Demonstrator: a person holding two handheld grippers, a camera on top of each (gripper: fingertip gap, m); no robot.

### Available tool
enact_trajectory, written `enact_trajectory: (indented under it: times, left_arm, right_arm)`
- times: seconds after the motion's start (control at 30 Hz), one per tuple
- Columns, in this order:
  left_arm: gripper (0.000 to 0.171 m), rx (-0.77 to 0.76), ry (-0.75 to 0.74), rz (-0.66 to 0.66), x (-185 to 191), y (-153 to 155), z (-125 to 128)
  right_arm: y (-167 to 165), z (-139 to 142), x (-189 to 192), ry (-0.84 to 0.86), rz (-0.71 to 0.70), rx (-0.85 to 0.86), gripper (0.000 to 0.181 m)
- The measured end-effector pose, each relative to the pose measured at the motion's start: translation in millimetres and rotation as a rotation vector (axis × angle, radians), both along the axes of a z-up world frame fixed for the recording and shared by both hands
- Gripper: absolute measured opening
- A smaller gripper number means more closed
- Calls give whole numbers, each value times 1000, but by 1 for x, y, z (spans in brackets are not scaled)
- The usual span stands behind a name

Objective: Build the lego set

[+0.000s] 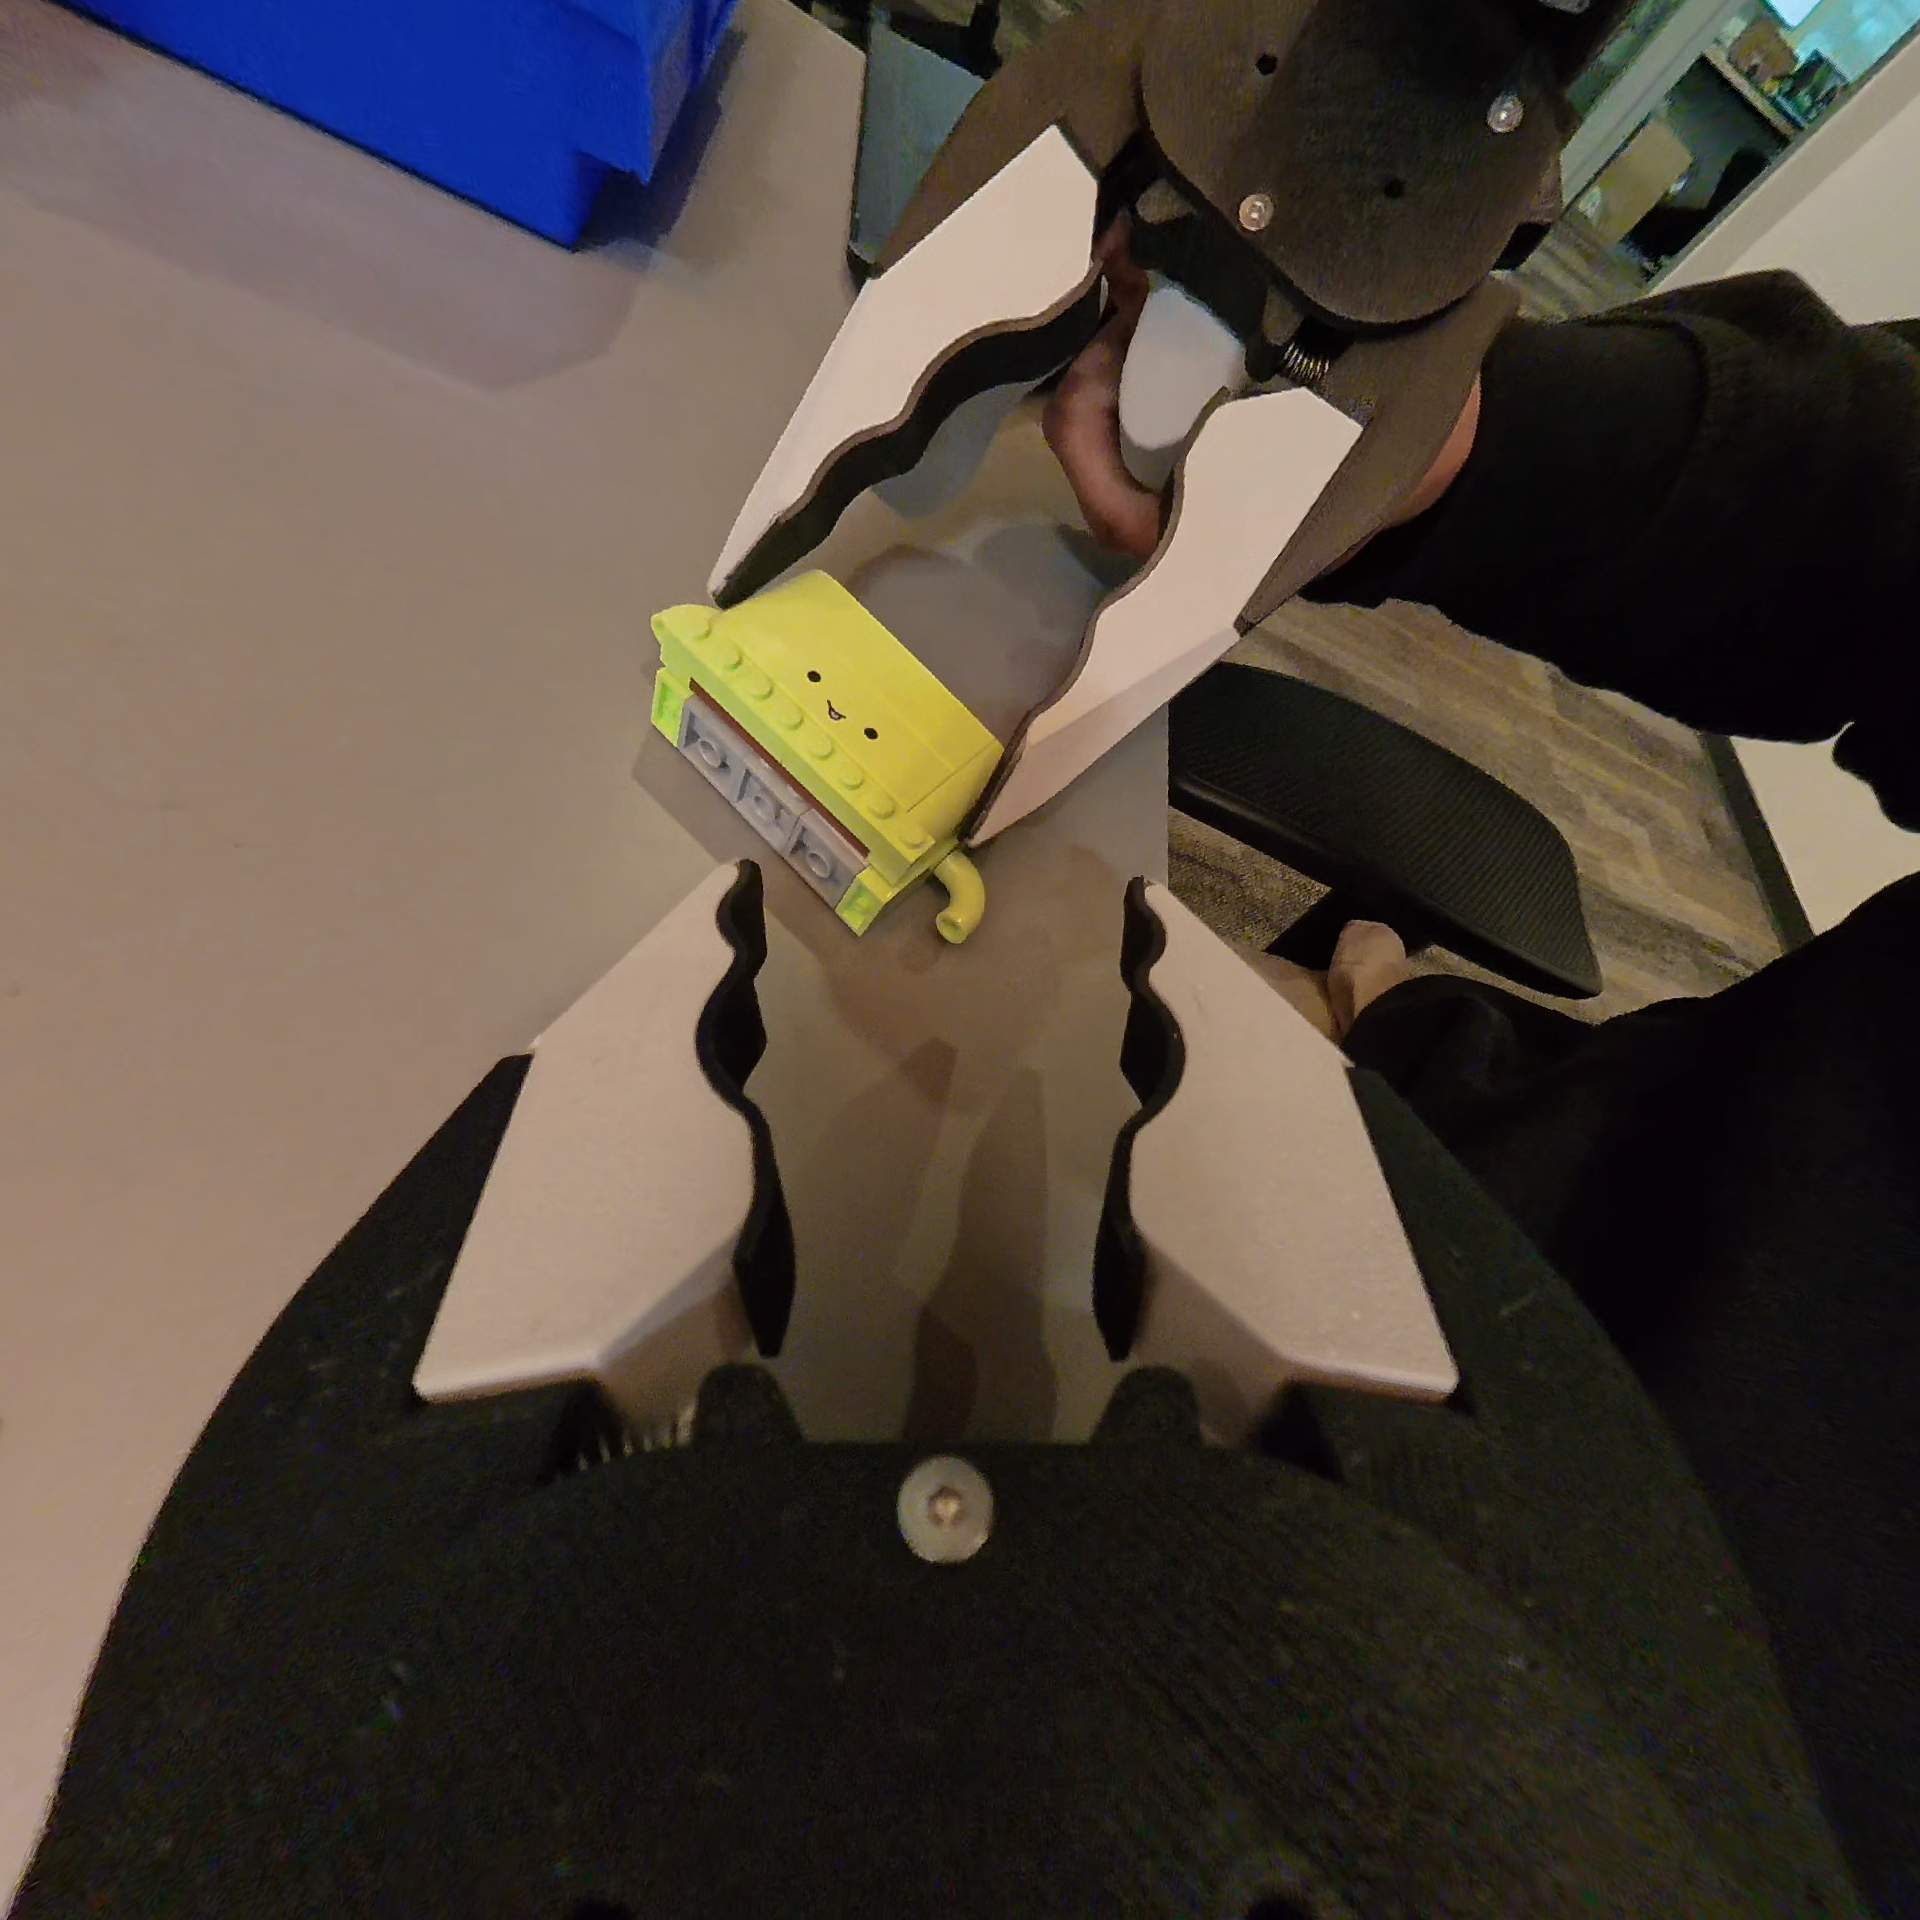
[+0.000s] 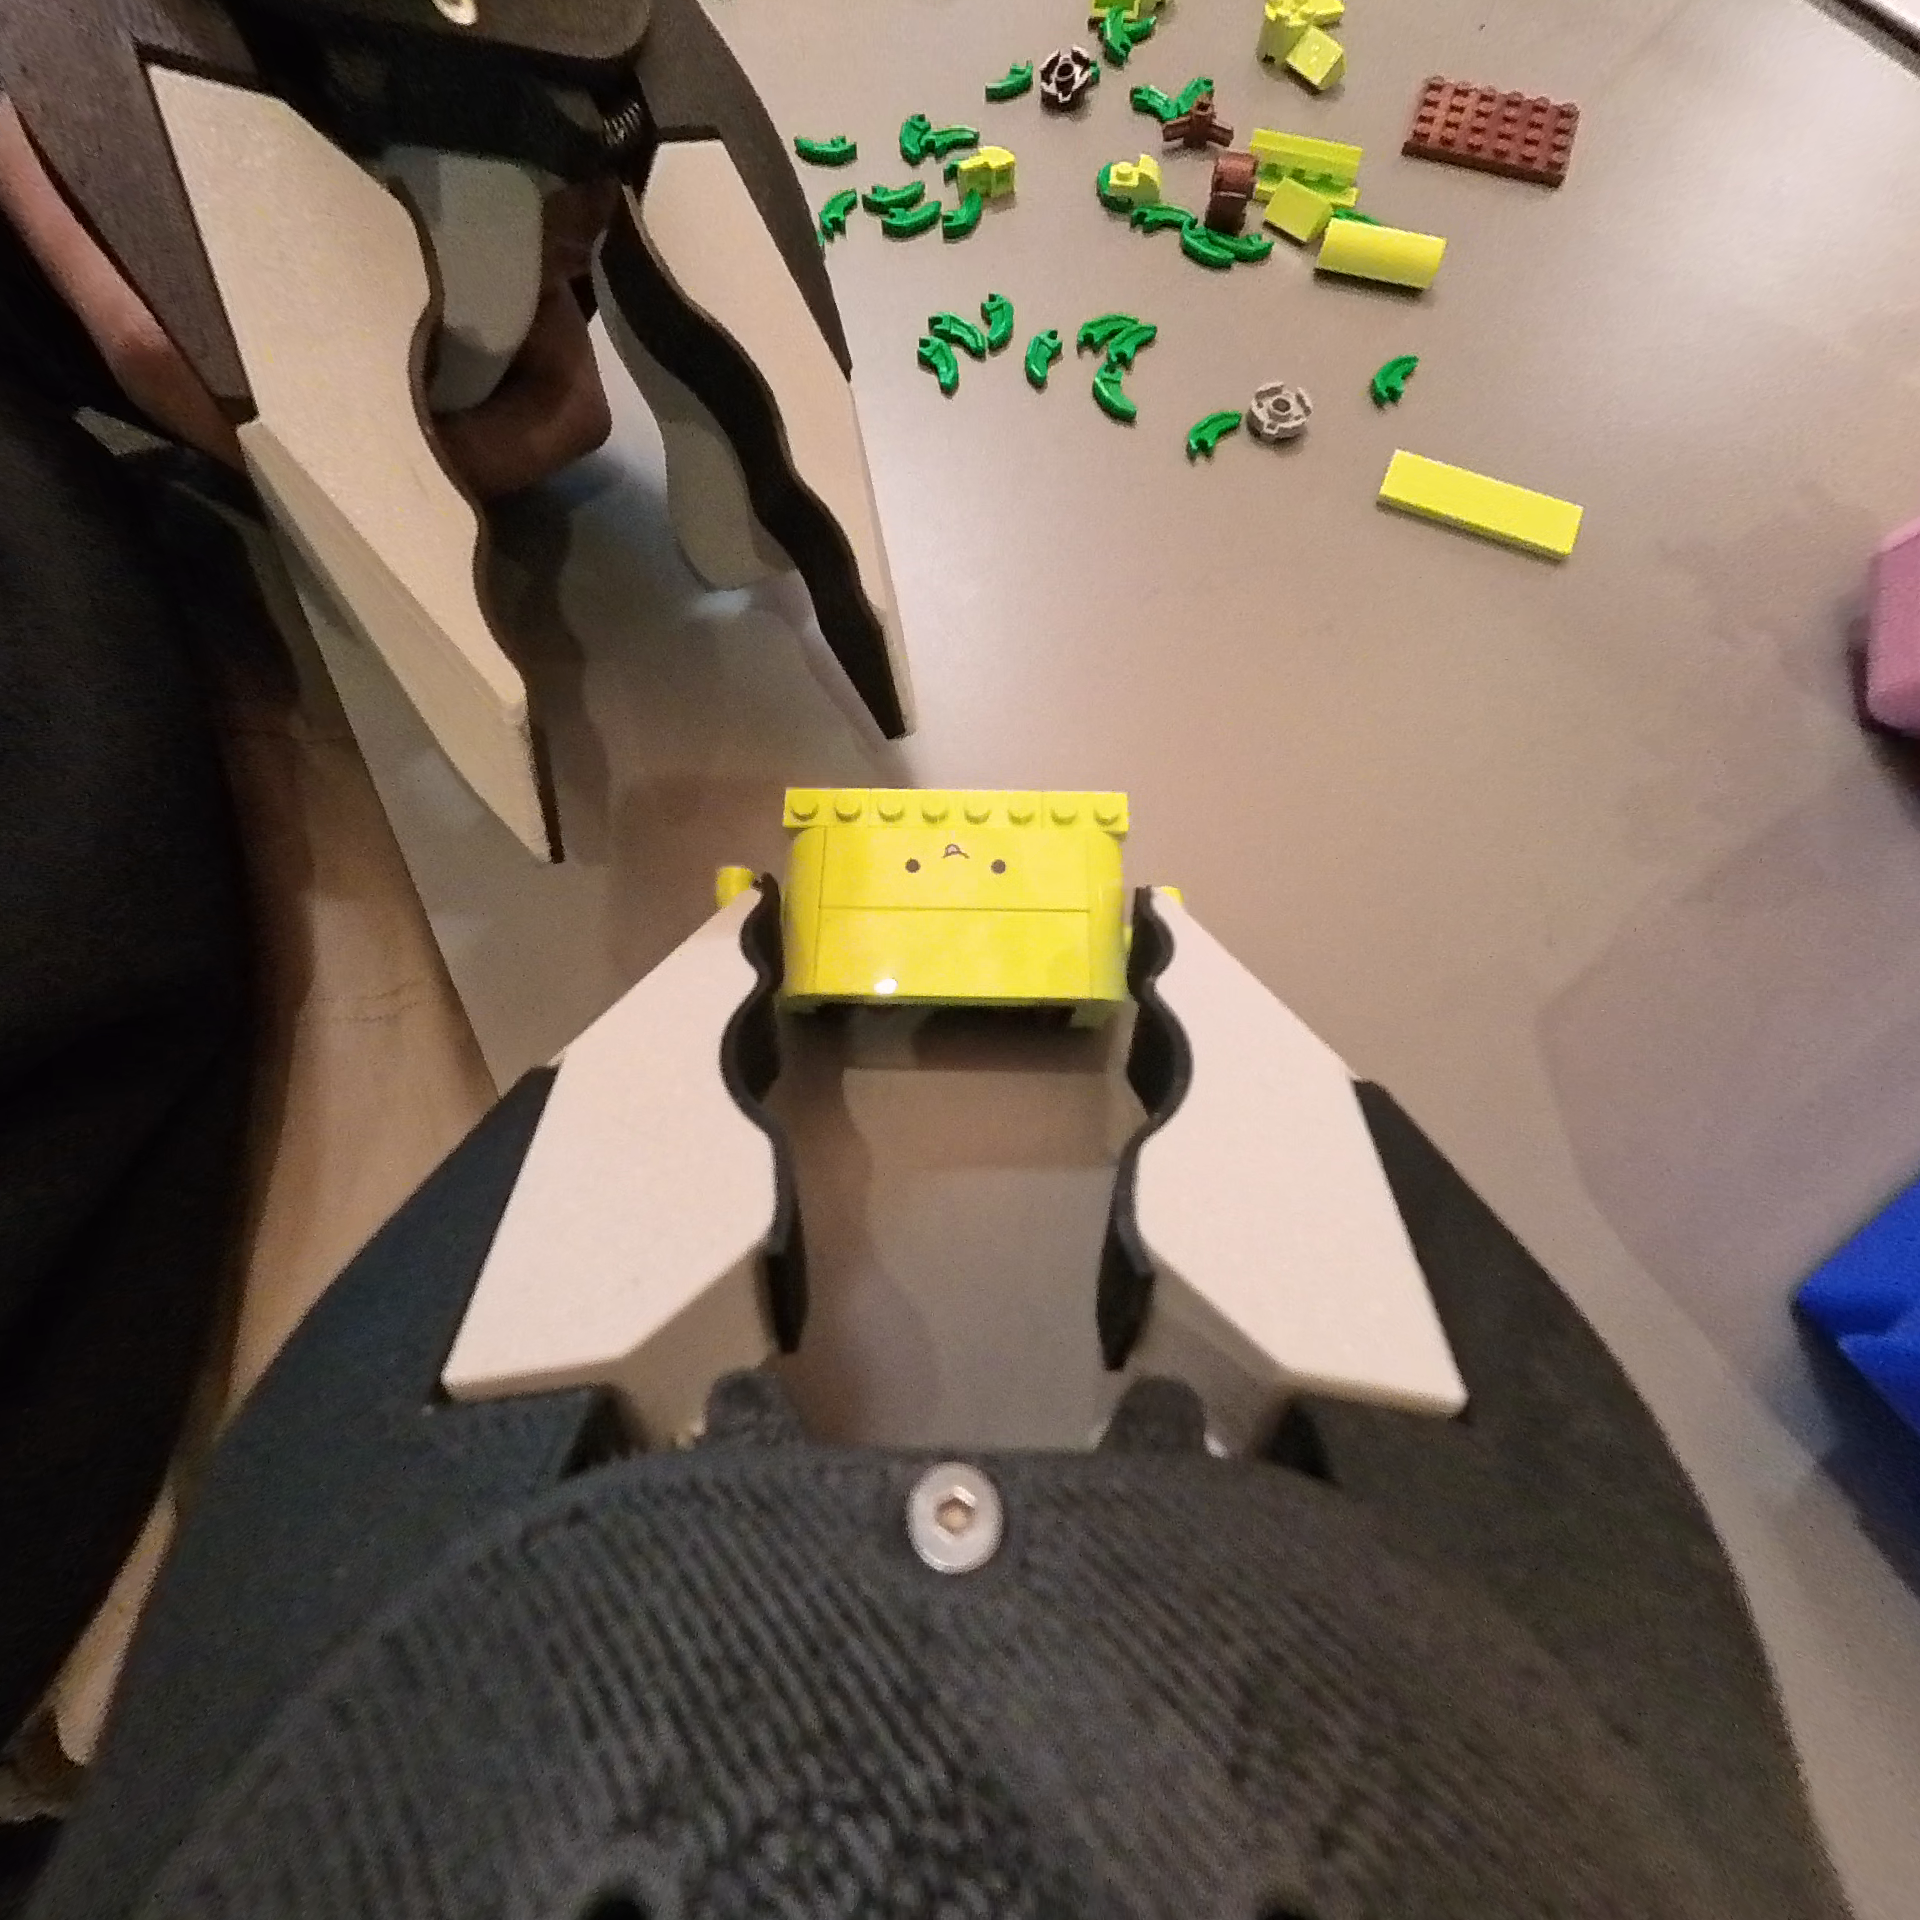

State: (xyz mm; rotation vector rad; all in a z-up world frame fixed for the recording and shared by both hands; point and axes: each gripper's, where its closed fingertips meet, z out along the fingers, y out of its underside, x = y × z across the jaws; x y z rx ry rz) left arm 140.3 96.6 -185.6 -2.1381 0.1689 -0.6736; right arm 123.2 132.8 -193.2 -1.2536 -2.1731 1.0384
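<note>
At frame centre the right gripper (image 2: 948,914) grasps the lime lego body (image 2: 951,914) by its sides. The left gripper (image 1: 940,894) hovers released just below it, holding nothing. Judging by this, a mid-build hold; next calls for fetching a piece from the loose pile (image 2: 1195,208) at upper right.

The grey worktop (image 2: 1247,727) carries scattered green leaf pieces (image 2: 1112,343), lime bricks (image 2: 1304,166), a lime flat tile (image 2: 1481,506), a brown plate (image 2: 1493,130) and a blue bin (image 1: 416,94).

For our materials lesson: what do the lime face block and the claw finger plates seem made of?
Lime face block: glossy moulded plastic, judging by the light glint and crisp studs. Right claw finger plates: matte pale rigid sheet with wavy dark edging, possibly foam or rubber.
</note>
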Motion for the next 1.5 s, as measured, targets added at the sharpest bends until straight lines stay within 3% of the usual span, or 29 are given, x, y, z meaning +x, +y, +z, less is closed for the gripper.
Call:
enact_trajectory:
  times: [0.2, 0.33, 0.73, 1.5]
  left_arm:
    - [67, -1, -32, 5, -1, -1, 1]
    - [67, 6, -36, 9, -2, -1, 3]
    - [64, 25, -131, 10, -4, -4, 10]
    - [56, -25, -215, -25, 0, -8, 7]
  right_arm:
    - [3, 2, 0, -36, -14, 31, 73]
    - [0, 10, -1, -75, -26, 30, 71]
    - [-4, -5, -3, -279, 21, 156, 64]
    - [-5, -6, -6, -344, -94, 220, 64]
